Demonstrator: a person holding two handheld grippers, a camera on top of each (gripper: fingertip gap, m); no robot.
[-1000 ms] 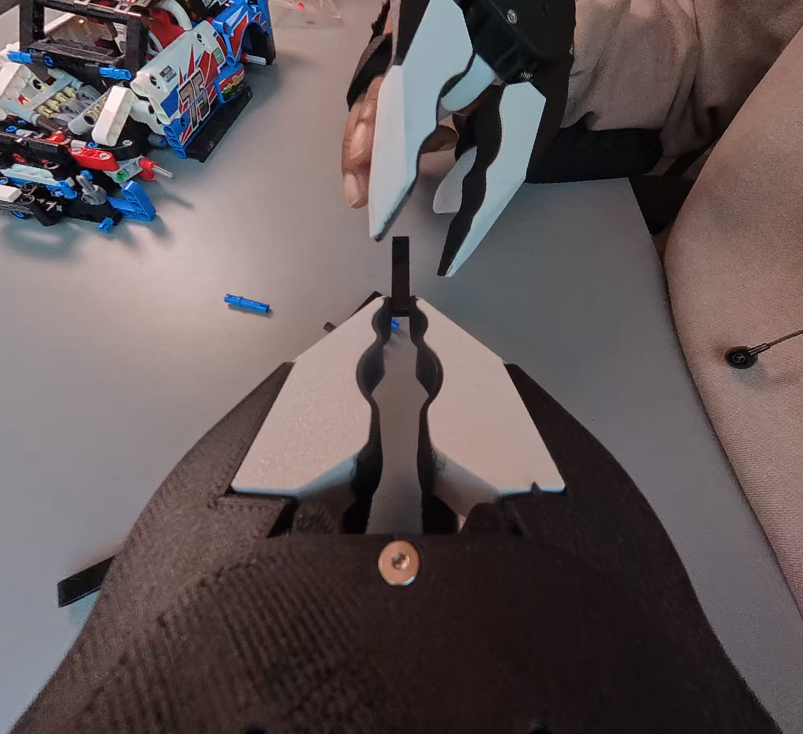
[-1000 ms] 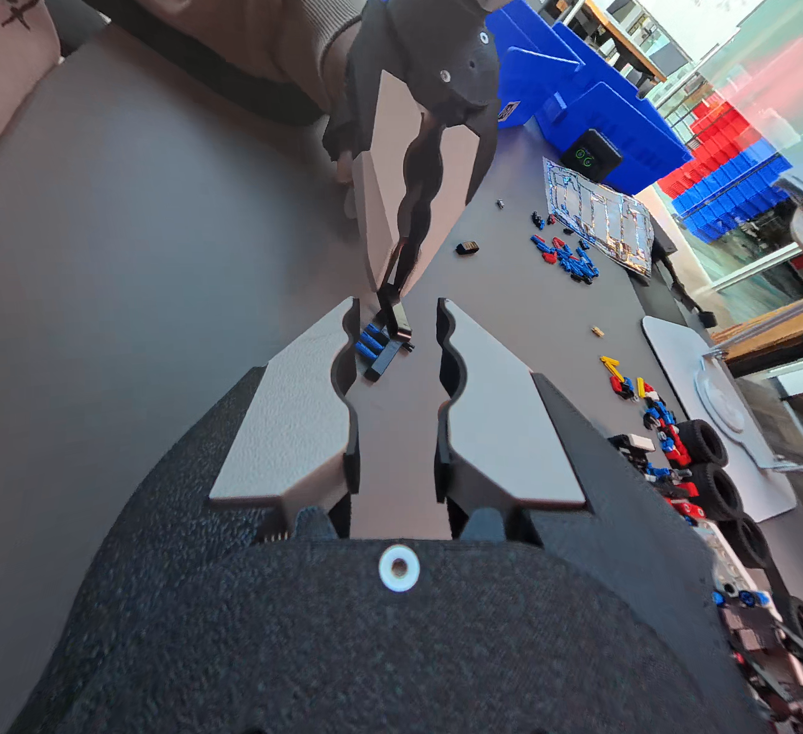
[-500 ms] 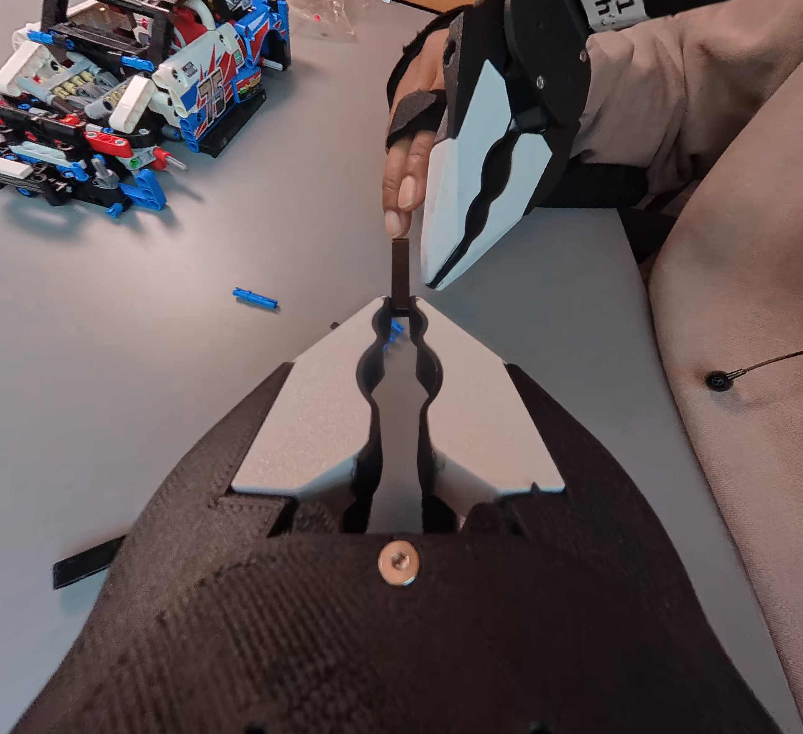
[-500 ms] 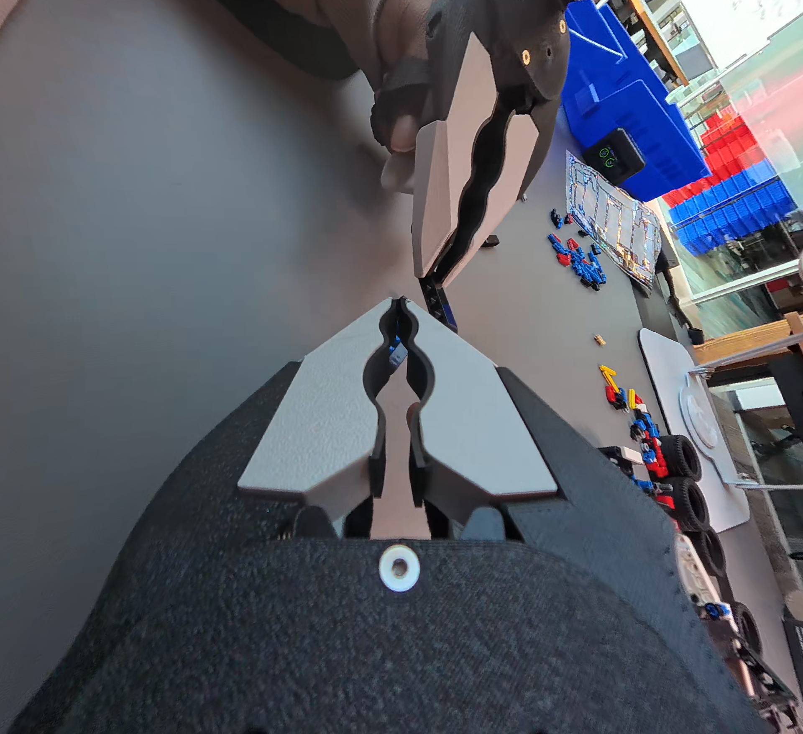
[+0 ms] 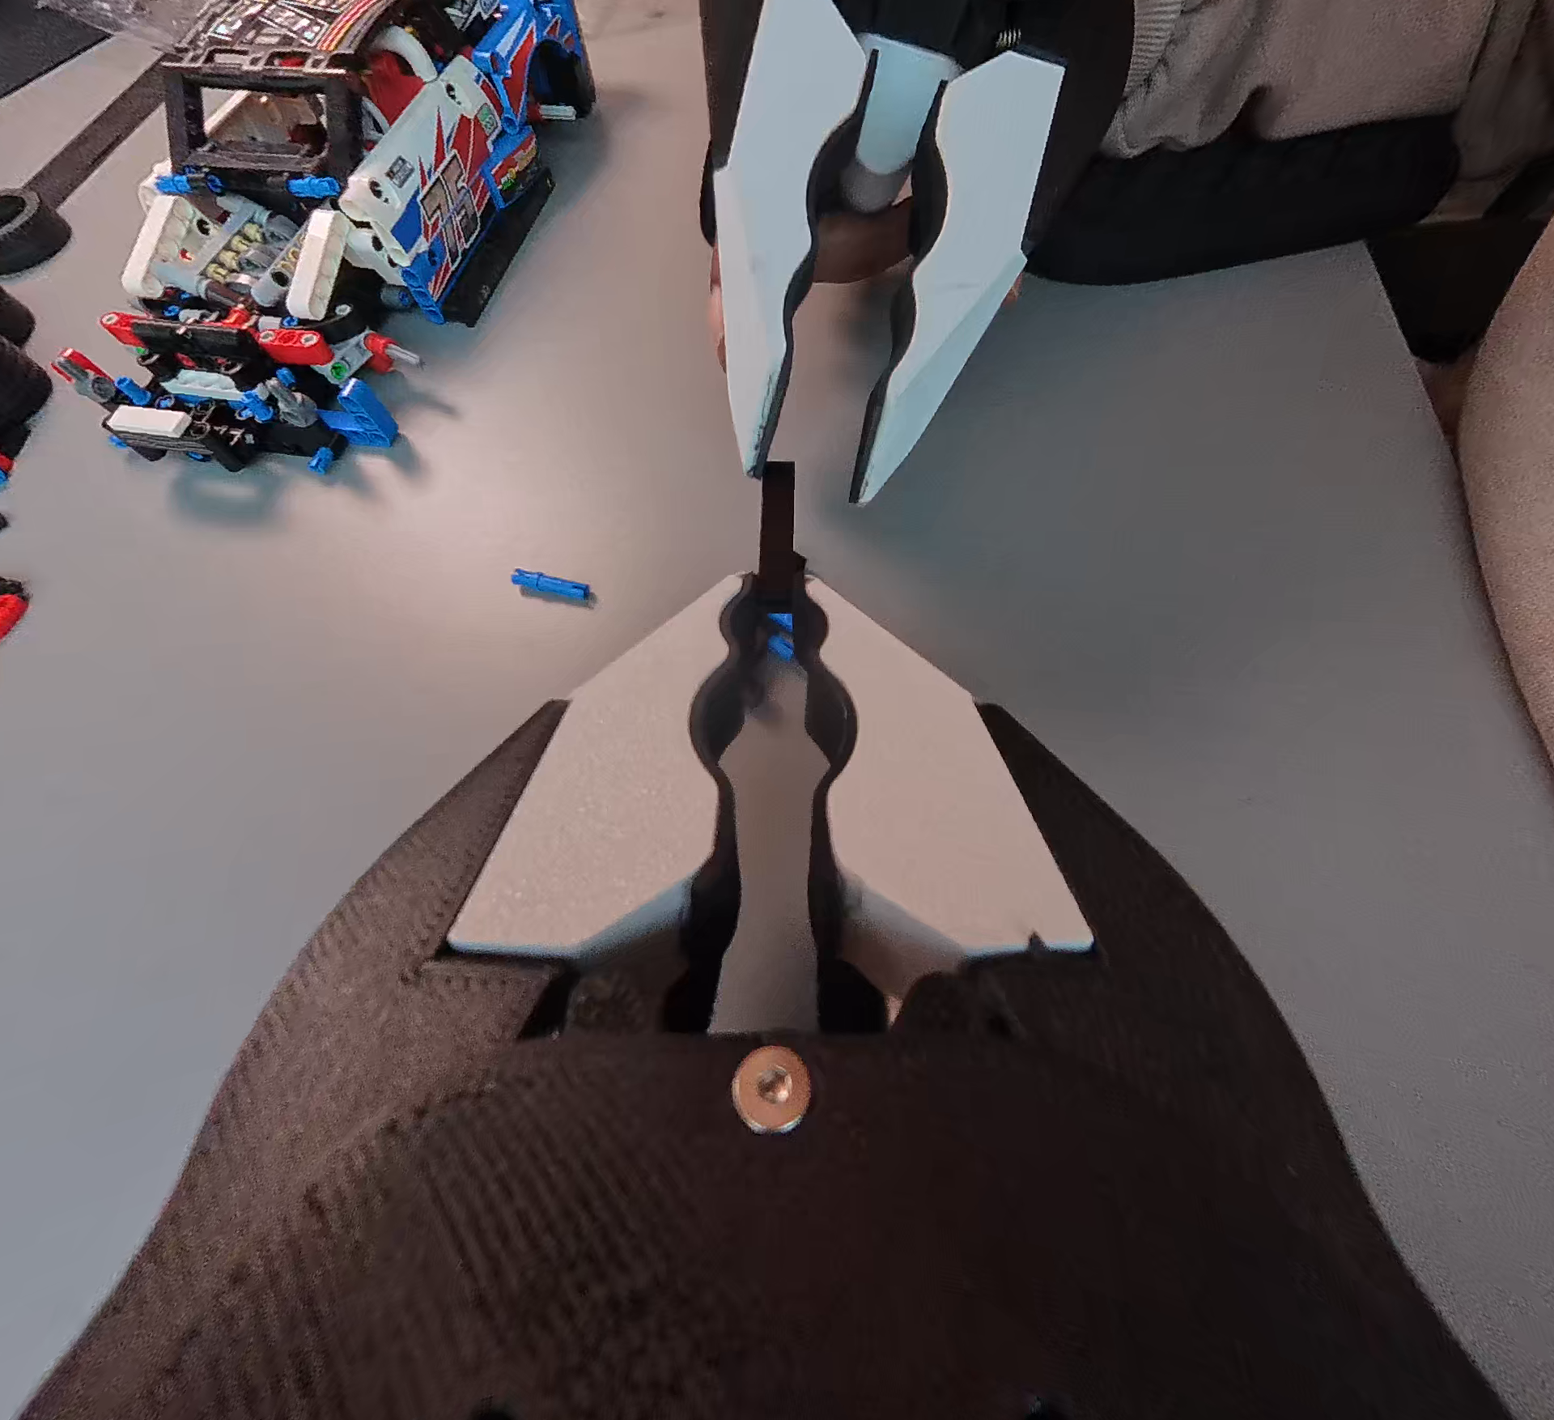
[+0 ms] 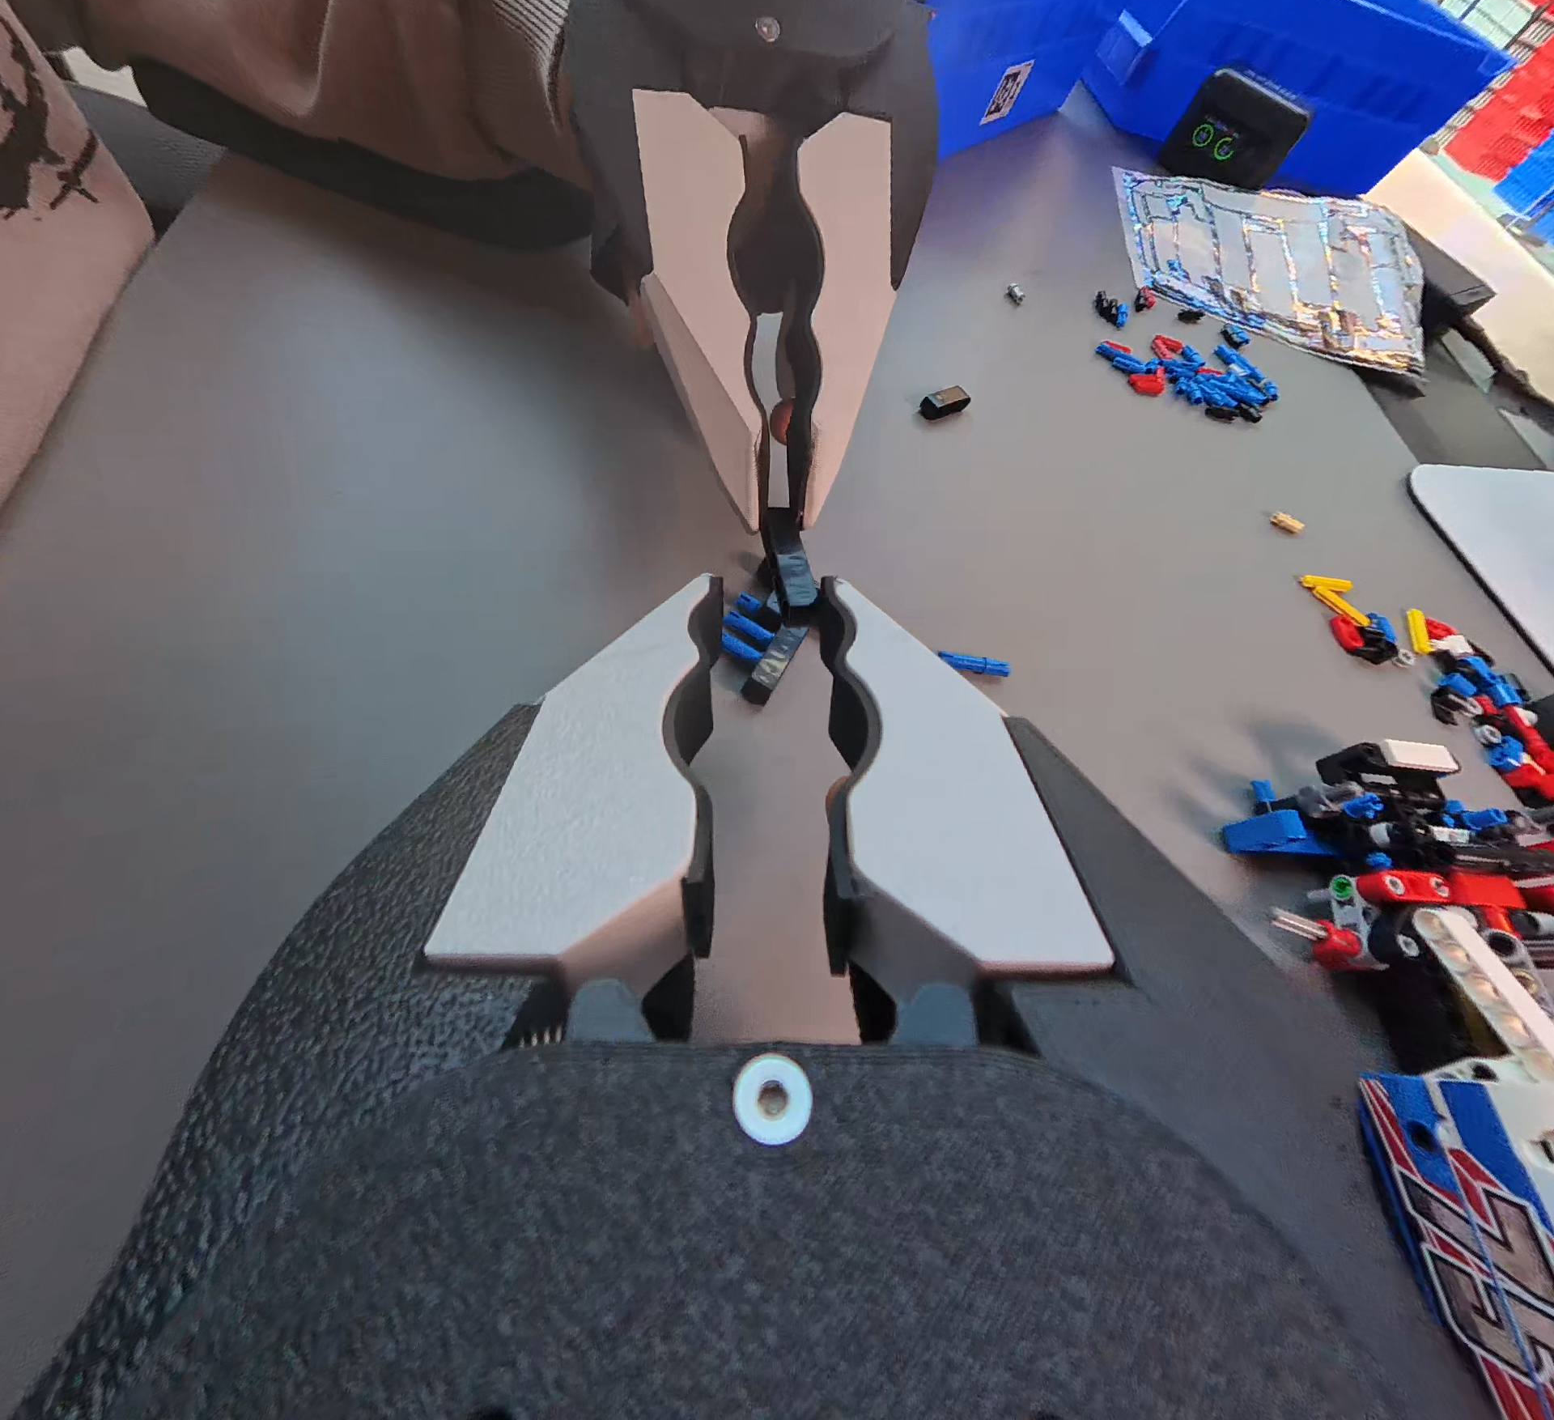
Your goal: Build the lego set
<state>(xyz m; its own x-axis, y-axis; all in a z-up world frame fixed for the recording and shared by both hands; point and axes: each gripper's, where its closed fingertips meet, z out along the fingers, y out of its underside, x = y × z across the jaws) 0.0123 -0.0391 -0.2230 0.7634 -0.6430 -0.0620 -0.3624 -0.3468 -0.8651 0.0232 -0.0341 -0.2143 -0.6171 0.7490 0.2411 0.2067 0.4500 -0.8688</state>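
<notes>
My left gripper (image 5: 775, 591) is shut on a black lego beam (image 5: 775, 517) fitted with blue pins (image 5: 780, 627), holding it just above the grey table (image 5: 1093, 538). In the right wrist view the left gripper (image 6: 780, 517) comes down from above, and the beam (image 6: 782, 623) bends toward me with its blue pins (image 6: 744, 635) on the left. My right gripper (image 6: 769, 585) is open, its fingertips on either side of the beam's lower part. In the left wrist view the right gripper (image 5: 807, 484) points down at the beam's top end. The part-built lego car (image 5: 362, 202) stands at far left.
A loose blue pin (image 5: 551, 585) lies left of the grippers. The right wrist view shows a pile of blue and red pins (image 6: 1186, 370), a sticker sheet (image 6: 1278, 261), blue bins (image 6: 1261, 34), a small black piece (image 6: 943, 402) and the car's front (image 6: 1429, 875). Black tyres (image 5: 17, 387) sit at left. Left and right tips are no more than a few centimetres apart. The part-built lego car (image 5: 362, 202) is about equally far from each gripper, around 20 centimeters.
The right gripper was open a second ago, nearly shut by the beam half a second ago, and is open again now. The left gripper keeps hold of the beam.
</notes>
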